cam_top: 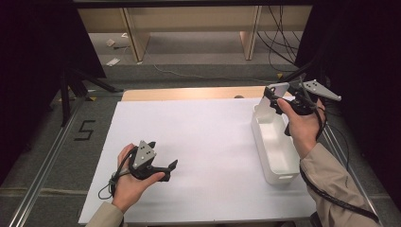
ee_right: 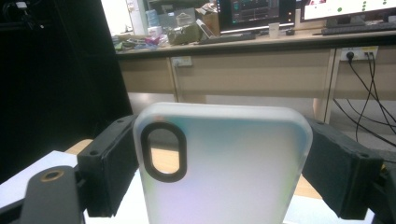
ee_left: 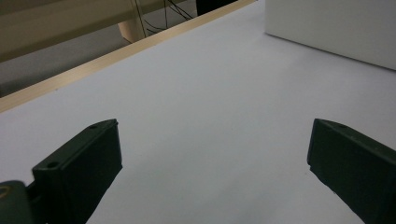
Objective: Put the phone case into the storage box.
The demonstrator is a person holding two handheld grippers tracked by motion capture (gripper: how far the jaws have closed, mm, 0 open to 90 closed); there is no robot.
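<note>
While the right gripper (ee_right: pixel 219 172) clamps the frosted phone case (ee_right: pixel 224 163) by its edges above the white bin (cam_top: pixel 276 156), seemingly for dropping in, the left gripper (ee_left: pixel 212 163) rests wide open, holding nothing.

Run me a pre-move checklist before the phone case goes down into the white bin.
1. Right gripper clamps the phone case on both sides: ok.
2. Case above the white bin, by the high view: ok.
3. Bin interior free of objects: ok as far as seen.
4. Left gripper open and holding nothing: ok.
5. Left gripper away from the bin: ok.
6. Case depth in the grip: cannot tell.
</note>
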